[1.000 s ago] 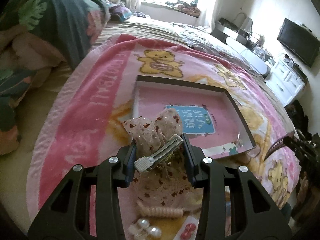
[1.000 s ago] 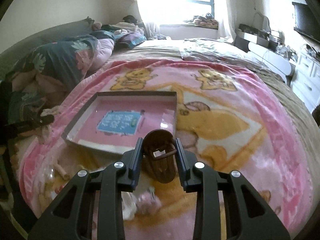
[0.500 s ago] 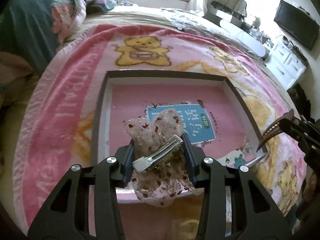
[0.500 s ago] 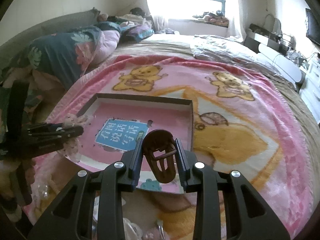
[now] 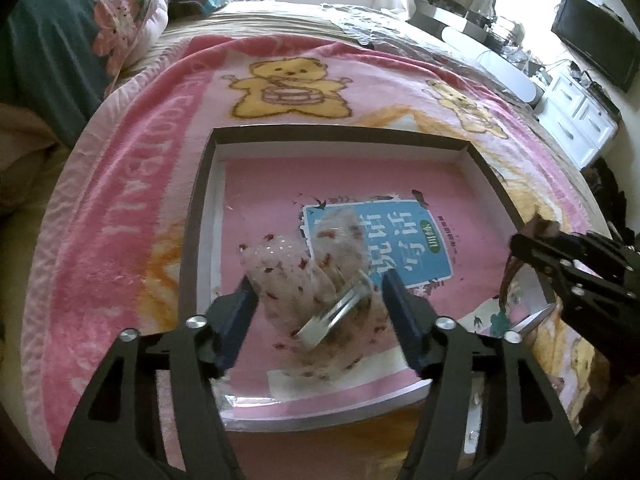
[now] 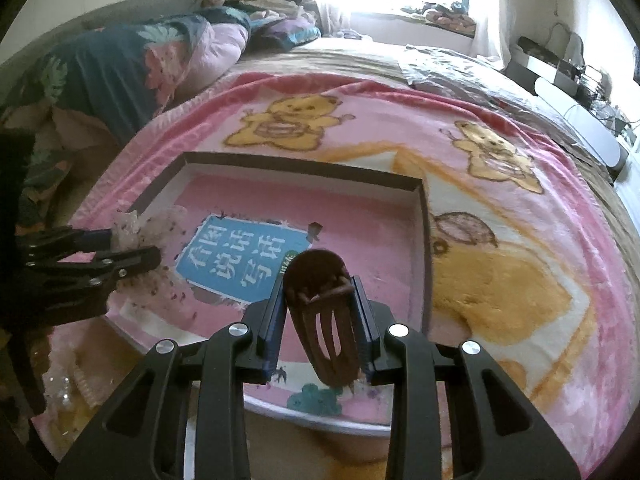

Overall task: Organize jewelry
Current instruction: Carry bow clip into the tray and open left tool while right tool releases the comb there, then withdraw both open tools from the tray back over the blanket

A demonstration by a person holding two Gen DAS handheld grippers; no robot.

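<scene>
Two claws over one tray (image 5: 202, 184): left claw (image 5: 320, 304) spread around one lace bow clip (image 5: 304, 284), right claw (image 6: 320, 312) pinching one brown hair clip (image 6: 326, 320).

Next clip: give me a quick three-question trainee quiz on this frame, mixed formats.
1. True or false: the right tool is empty.
2. What is between the left tool's fingers?
3. Both tools are over: A) the box lid B) the pillow C) the floor.

Key:
1. False: it grips a brown hair clip.
2. A lace bow hair clip; jaws spread, so it may be just released.
3. A
</scene>
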